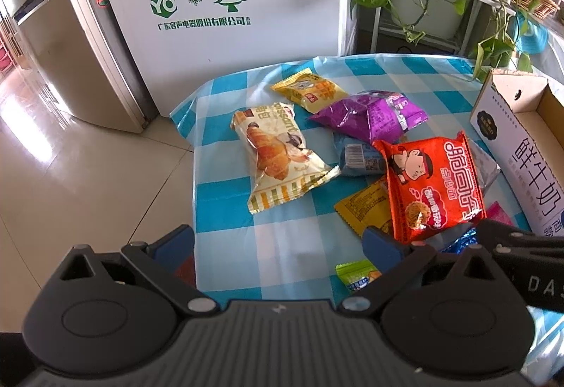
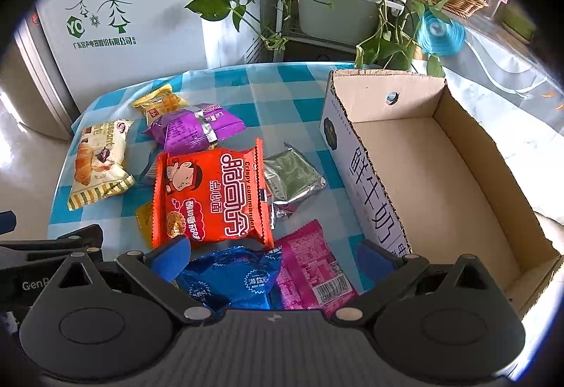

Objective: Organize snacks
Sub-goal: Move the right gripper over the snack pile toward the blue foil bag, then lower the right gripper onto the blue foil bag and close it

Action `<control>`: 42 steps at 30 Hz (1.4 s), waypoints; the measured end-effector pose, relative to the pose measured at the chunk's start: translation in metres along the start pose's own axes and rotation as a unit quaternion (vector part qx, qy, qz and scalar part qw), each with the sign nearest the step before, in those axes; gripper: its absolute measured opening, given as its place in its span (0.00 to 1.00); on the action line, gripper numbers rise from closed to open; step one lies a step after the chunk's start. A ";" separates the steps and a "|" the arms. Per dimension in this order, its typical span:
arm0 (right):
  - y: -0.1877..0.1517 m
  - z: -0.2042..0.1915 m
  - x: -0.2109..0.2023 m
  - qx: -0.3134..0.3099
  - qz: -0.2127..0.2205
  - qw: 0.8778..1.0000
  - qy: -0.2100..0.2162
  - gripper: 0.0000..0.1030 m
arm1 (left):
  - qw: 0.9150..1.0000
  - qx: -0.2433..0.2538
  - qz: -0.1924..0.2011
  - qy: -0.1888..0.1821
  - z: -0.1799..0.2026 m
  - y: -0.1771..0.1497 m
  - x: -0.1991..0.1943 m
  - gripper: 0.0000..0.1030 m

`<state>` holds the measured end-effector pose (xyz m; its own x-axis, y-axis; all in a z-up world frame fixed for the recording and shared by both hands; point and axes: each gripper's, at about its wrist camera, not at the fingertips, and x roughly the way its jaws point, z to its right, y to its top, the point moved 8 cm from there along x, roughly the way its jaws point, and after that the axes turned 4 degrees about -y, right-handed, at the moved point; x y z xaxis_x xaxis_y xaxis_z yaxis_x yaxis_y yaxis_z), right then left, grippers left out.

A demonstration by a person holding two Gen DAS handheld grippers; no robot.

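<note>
On my desk [image 2: 289, 97] with its blue checked cloth, a long cardboard box [image 2: 440, 154] sits at the right, nothing inside it. The snacks lie loose to its left: a croissant pack [image 1: 278, 154], an orange noodle packet [image 2: 211, 196], purple [image 2: 194, 131], silver [image 2: 292, 177], pink [image 2: 310, 267] and blue [image 2: 232, 276] packs. My left tongs [image 1: 278, 246] and right tongs [image 2: 275, 260] are both spread apart, gripping nothing.

Bare table [image 1: 282, 210] is lying open between the croissant pack [image 1: 278, 157] and the red noodle pack [image 1: 428, 186]. The cardboard box [image 2: 416, 154] is sitting empty and open-topped, its printed wall [image 2: 370, 189] standing beside the crowded packets.
</note>
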<state>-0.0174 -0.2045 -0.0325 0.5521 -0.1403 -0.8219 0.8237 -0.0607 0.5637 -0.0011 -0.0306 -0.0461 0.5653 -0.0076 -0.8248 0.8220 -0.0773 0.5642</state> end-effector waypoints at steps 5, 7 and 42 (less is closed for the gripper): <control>0.000 0.000 0.000 0.000 0.000 1.000 0.000 1.00 | 1.000 0.000 0.001 0.000 0.000 0.000 0.000 0.98; 0.000 0.000 0.000 -0.001 0.000 1.000 0.000 1.00 | 1.000 0.001 0.001 0.001 0.000 0.000 0.000 0.98; -0.005 -0.005 0.002 -0.019 -0.010 1.000 0.008 1.00 | 1.000 -0.002 -0.010 0.004 0.000 -0.011 0.003 0.98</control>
<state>-0.0197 -0.2000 -0.0379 0.5374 -0.1229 -0.8343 0.8387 -0.0253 0.5440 -0.0078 -0.0298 -0.0549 0.5497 0.0024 -0.8354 0.8332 -0.0743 0.5480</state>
